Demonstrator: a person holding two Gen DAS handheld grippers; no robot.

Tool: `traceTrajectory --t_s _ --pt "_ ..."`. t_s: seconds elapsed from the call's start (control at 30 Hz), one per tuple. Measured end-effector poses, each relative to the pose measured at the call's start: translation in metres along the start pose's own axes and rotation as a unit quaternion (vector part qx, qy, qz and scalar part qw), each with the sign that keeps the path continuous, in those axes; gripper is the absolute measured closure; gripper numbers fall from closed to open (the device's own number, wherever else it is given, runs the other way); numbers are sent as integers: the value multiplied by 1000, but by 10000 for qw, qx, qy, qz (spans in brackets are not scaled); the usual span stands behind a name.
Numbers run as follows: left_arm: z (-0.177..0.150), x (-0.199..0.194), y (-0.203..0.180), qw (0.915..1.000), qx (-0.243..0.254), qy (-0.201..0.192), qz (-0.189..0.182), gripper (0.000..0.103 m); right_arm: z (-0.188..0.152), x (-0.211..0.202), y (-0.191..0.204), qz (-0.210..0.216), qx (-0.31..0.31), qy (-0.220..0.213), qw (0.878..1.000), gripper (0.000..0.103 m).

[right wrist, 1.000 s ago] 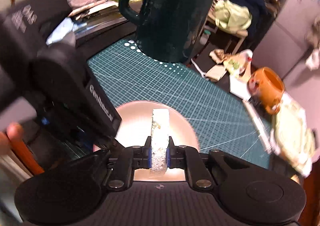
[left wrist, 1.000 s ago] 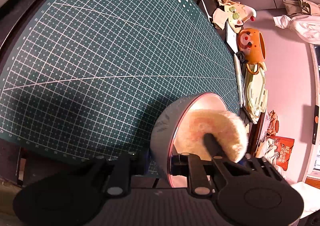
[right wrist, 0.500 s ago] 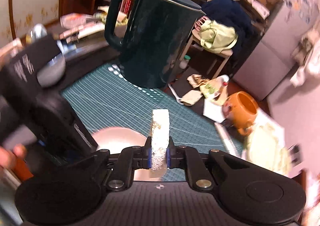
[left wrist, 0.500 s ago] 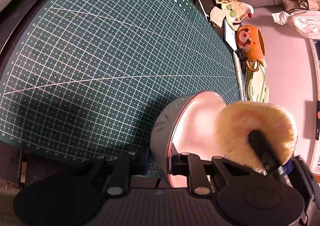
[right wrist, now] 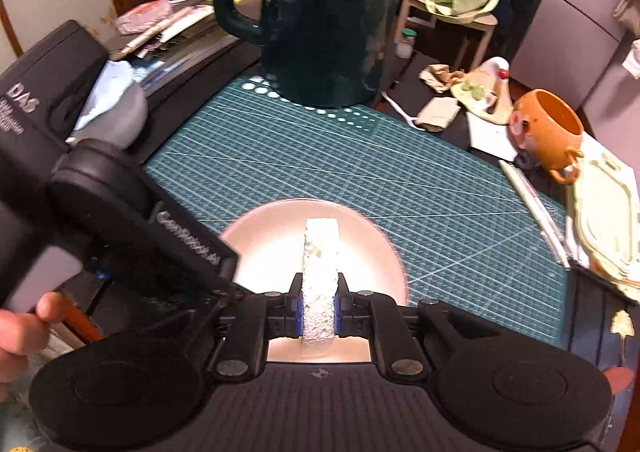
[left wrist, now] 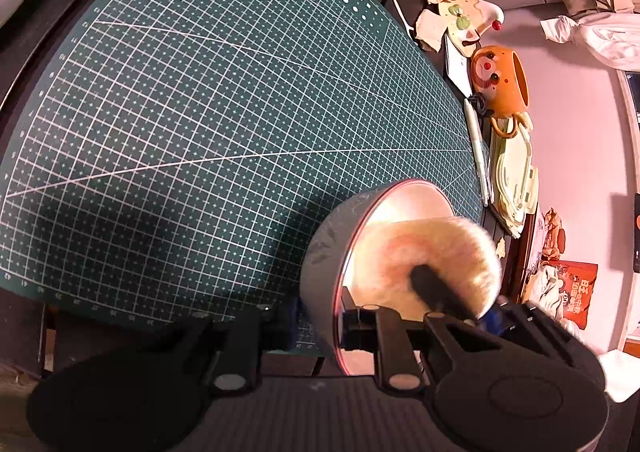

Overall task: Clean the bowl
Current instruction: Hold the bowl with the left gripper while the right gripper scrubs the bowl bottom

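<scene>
A grey bowl [left wrist: 324, 252] with a pale pink inside [right wrist: 272, 244] stands at the near edge of the green cutting mat [left wrist: 200, 111]. My left gripper [left wrist: 320, 328] is shut on the bowl's rim, one finger inside and one outside. My right gripper [right wrist: 318, 310] is shut on a white sponge [right wrist: 320, 252], held edge-up over the bowl's inside. In the left wrist view the sponge [left wrist: 424, 252] shows as a blurred cream disc within the bowl opening. The left gripper's body [right wrist: 132, 211] shows at left in the right wrist view.
A dark green kettle [right wrist: 320, 11] stands at the mat's far edge. An orange mug [right wrist: 548, 131], a white pen [right wrist: 536, 207], a pale lid [right wrist: 608, 211] and crumpled paper [right wrist: 440, 111] lie to the right. A black box [right wrist: 36, 91] is at left.
The right gripper lifted the sponge out of the bowl to the right half a second ago; now the sponge is back down inside it. The left gripper keeps its hold on the rim.
</scene>
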State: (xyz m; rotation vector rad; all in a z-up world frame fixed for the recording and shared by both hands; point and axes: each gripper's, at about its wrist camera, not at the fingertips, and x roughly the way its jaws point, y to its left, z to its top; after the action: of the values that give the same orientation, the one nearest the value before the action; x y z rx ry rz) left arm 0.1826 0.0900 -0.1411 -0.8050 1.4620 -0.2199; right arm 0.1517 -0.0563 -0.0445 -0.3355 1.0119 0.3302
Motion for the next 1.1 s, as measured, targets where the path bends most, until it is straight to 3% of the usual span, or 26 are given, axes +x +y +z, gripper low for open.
traceTrajectory --t_s 0.07,0.27,0.4,0.57,0.73,0.93,1.1 --pt "-1 -1 1 10000 6 1 -4 86 2 -4 -3 -164 -69 -21 9998 91" --pt "-2 -2 1 10000 55 19 12 86 11 -25 -25 -5 374 -48 9993 91" --pt "-3 -1 -2 9999 153 45 61 86 15 -33 -32 429 722 77 9964 91" --pt "-4 0 -3 9996 254 62 123 87 16 -17 -24 946 1009 444 9894 91" --pt "-2 0 2 9999 147 90 2 85 11 6 -22 916 1177 712 9863 91" --pt "-1 0 2 9999 127 86 -10 85 7 13 -21 211 675 835 9940 91" --pt "-2 -2 3 9999 131 88 -5 85 14 -8 -9 -378 -203 454 9980 91"
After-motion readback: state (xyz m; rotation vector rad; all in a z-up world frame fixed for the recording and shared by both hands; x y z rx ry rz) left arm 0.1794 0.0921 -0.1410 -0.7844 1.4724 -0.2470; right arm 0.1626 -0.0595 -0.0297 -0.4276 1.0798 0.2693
